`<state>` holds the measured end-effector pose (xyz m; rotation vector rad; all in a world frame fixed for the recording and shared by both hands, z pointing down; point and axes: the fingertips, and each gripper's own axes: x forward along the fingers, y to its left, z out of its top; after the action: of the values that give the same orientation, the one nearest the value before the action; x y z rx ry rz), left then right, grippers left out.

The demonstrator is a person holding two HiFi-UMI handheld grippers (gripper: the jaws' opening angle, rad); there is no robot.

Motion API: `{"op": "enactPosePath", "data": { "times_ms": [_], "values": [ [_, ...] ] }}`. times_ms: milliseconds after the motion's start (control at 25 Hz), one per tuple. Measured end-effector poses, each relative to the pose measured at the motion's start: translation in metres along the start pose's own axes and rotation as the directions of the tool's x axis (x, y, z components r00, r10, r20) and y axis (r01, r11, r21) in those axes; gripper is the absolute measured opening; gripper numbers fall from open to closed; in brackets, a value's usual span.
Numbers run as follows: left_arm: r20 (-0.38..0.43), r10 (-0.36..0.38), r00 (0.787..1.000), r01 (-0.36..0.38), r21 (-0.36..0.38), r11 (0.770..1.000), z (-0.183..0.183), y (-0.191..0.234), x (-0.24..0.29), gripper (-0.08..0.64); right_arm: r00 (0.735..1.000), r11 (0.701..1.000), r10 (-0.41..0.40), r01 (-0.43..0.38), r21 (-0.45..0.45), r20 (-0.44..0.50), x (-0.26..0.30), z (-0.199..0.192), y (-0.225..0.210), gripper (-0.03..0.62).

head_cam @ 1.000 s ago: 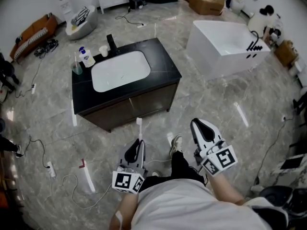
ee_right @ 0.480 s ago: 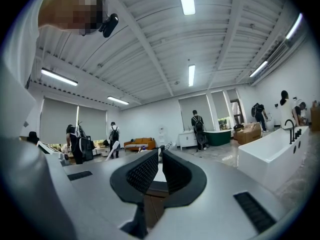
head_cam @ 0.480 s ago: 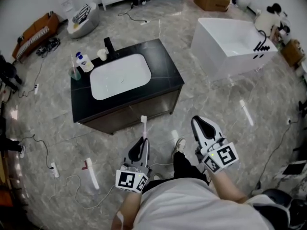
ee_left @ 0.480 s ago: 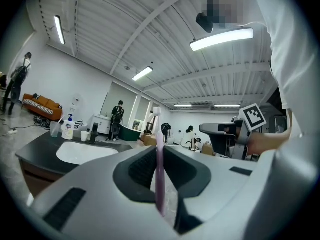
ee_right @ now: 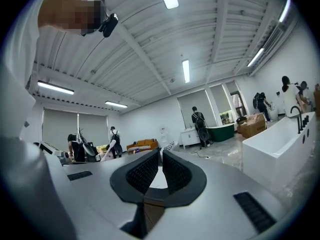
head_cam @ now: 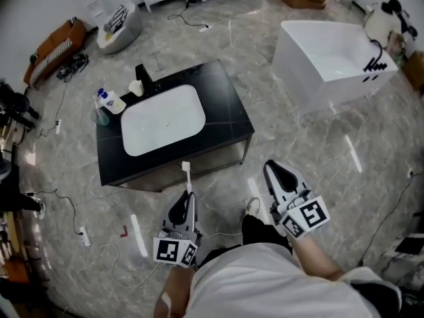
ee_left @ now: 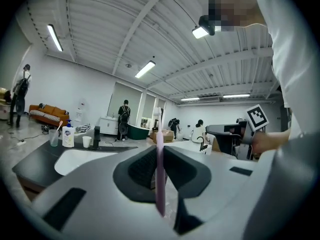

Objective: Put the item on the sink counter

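A pale pink toothbrush (head_cam: 187,179) stands out of my left gripper (head_cam: 188,199), which is shut on its handle; the brush head points toward the counter. In the left gripper view the toothbrush (ee_left: 160,176) rises straight up between the dark pads. The black sink counter (head_cam: 225,101) with its white basin (head_cam: 162,119) stands just beyond the brush tip, and shows low at the left in the left gripper view as the sink counter (ee_left: 32,165). My right gripper (head_cam: 275,171) is held off to the right, shut with nothing in it; its view shows the right gripper (ee_right: 161,158) pads together.
On the counter's far left corner stand a soap bottle (head_cam: 109,101), a glass (head_cam: 99,116), a white cup (head_cam: 136,87) and a black faucet (head_cam: 142,75). A white bathtub (head_cam: 331,52) sits at the right. Cables and white strips (head_cam: 139,234) lie on the marble floor.
The counter has drawn closer in the head view. My left gripper with the toothbrush has shifted slightly left, its tip now near the counter's front edge. The right gripper has barely moved.
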<state>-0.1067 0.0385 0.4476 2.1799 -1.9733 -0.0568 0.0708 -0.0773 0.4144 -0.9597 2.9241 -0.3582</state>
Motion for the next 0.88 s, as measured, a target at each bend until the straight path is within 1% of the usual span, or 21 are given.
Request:
{"op": "enactPosePath", "data": {
  "times_ms": [240, 400, 560, 680, 880],
  "values": [
    [0.013, 0.052, 0.999, -0.052, 0.004, 0.999, 0.022, -0.009, 0.068, 0.043, 0.999, 0.999, 0.031, -0.031, 0.008, 0.01, 0.031, 0.026, -0.067, 0.049],
    [0.017, 0.092, 0.996, -0.092, -0.003, 0.996, 0.03, -0.01, 0.101, 0.043, 0.998, 0.998, 0.066, -0.066, 0.006, 0.002, 0.053, 0.034, -0.102, 0.049],
    [0.008, 0.138, 0.99, -0.138, 0.016, 0.99, 0.038, -0.007, 0.12, 0.043, 0.996, 0.996, 0.086, -0.086, 0.038, -0.002, 0.067, 0.035, -0.126, 0.049],
    [0.017, 0.174, 0.985, -0.175, 0.03, 0.984, 0.044, -0.003, 0.127, 0.043, 0.994, 0.993, 0.106, -0.105, 0.051, -0.012, 0.078, 0.033, -0.138, 0.049],
    [0.017, 0.217, 0.976, -0.217, 0.006, 0.976, 0.039, -0.002, 0.132, 0.043, 0.989, 0.988, 0.147, -0.146, 0.042, -0.018, 0.094, 0.035, -0.145, 0.049]
  ]
}}
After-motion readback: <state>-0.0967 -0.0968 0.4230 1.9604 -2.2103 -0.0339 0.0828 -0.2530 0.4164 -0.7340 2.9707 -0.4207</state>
